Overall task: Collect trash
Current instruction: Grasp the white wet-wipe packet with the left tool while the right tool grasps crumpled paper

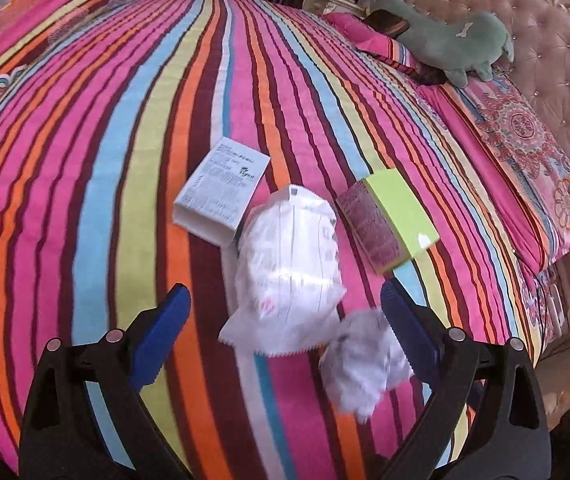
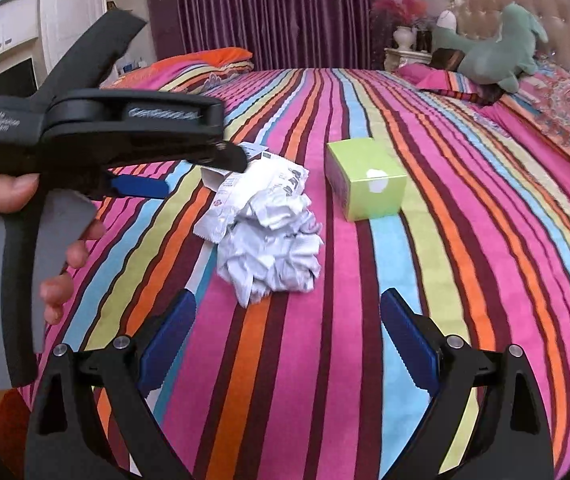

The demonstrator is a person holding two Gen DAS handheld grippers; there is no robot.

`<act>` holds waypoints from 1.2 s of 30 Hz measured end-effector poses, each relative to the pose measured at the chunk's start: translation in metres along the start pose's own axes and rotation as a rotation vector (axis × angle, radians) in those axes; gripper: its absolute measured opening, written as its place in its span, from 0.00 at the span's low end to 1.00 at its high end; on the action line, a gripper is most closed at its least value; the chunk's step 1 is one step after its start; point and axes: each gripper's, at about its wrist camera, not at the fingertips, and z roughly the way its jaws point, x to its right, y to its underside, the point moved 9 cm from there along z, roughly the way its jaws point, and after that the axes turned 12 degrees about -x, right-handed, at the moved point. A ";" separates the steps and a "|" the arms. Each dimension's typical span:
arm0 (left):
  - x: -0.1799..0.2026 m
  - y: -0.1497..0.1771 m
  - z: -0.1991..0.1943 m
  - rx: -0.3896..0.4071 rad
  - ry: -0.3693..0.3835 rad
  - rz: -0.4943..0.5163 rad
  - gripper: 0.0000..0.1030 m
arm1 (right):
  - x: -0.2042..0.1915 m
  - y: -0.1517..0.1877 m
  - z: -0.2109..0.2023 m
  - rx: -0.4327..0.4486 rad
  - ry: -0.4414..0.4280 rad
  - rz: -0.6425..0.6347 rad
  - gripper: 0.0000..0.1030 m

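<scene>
Presently, on view:
Bed: striped bedspread in pink, orange, blue, lime and maroon bands, carrying all the litter.
Crumpled paper: a white crumpled paper ball lies on the bedspread, nearest the onlooker's side, just ahead of the right tool and touching the wrapper behind it.
Wrapper: a white printed plastic wrapper with a serrated edge, lying flat-ish between the two boxes and overlapping the white box's near corner.
White box: a white printed carton lying on its side, to the left of the wrapper in the left wrist view.
Green box: a lime green box with a dark printed side and a torn white patch, to the right of the wrapper and apart from the paper ball.
Left tool: the left tool, blue pads spread wide, hangs above the wrapper; nothing pinched. The paper ball sits by its right pad; contact cannot be told.
Right tool: the right tool, blue pads spread wide and empty, the paper ball just beyond the tips.
Hand: a hand grips the left tool's grey handle.
Background: a green plush toy on pillows by a tufted headboard; purple curtains behind.
</scene>
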 end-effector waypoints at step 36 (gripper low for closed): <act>-0.007 -0.005 0.054 -0.122 -0.112 0.048 0.59 | -0.001 0.007 0.017 -0.092 -0.057 0.023 0.56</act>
